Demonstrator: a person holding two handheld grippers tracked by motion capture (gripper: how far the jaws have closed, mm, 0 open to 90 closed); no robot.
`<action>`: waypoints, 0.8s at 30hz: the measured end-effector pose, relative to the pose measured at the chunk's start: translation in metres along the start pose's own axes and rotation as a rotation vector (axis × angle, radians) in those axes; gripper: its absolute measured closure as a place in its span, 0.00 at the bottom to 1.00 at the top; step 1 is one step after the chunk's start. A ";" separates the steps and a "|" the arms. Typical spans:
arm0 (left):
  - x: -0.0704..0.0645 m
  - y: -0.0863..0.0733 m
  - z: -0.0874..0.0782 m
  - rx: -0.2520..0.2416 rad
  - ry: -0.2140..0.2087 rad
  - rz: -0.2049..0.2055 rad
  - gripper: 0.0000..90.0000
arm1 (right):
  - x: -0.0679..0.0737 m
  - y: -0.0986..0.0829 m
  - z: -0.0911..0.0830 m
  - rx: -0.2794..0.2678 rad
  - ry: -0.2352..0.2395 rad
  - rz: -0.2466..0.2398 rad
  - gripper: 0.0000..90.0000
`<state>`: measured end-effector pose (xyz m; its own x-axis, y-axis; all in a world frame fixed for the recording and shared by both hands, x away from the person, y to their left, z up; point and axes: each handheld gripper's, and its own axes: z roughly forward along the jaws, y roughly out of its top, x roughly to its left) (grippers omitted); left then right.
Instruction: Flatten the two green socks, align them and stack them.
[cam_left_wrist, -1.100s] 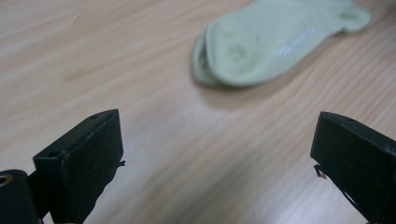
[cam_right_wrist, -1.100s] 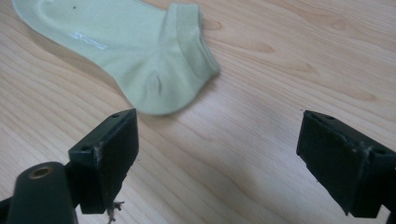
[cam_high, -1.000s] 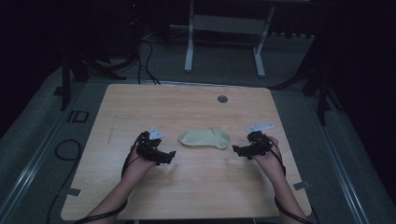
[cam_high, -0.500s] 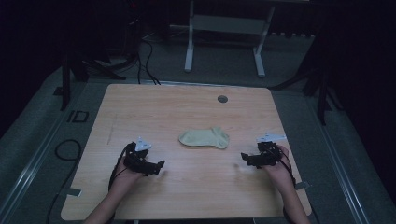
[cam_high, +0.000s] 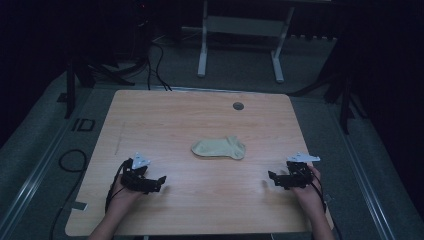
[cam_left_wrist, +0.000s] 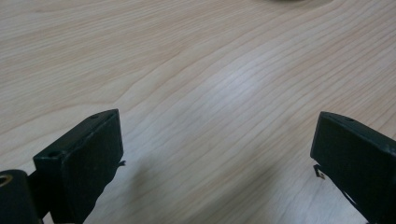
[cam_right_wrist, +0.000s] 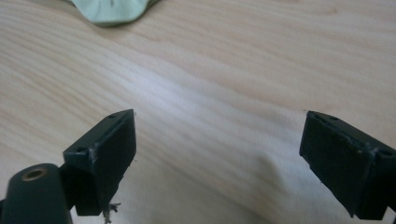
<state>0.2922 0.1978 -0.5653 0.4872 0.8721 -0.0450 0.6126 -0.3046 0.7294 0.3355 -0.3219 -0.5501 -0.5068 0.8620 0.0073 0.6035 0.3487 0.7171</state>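
Both grippers nearer the person now.

Left black two-jaw gripper (cam_high: 159, 181), lower left of frame: grey 3-cornered top plate, black cable. Right black two-jaw gripper (cam_high: 272, 177), lower right: same. Jaws w/ small screw holes.

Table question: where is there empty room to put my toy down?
Most of the table is bare. Free patches: the far half between the sock and the small round hole, and the near strip between the left tool and the right tool. It is tight just by the sock and both hands.
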 end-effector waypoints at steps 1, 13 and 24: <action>0.002 -0.004 -0.002 -0.004 0.006 -0.006 0.03 | -0.001 -0.003 -0.001 0.002 -0.002 0.002 0.12; 0.012 -0.021 -0.017 -0.018 0.071 -0.018 0.03 | -0.010 -0.031 -0.017 -0.025 -0.054 0.066 0.12; 0.028 -0.044 -0.035 -0.039 0.116 -0.084 0.03 | -0.018 -0.044 -0.024 -0.052 -0.100 0.111 0.12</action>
<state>0.2569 0.2486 -0.5744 0.3586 0.9330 -0.0298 0.6222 -0.2151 0.7527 0.3033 -0.3621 -0.5646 -0.3731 0.9275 0.0214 0.6185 0.2315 0.7509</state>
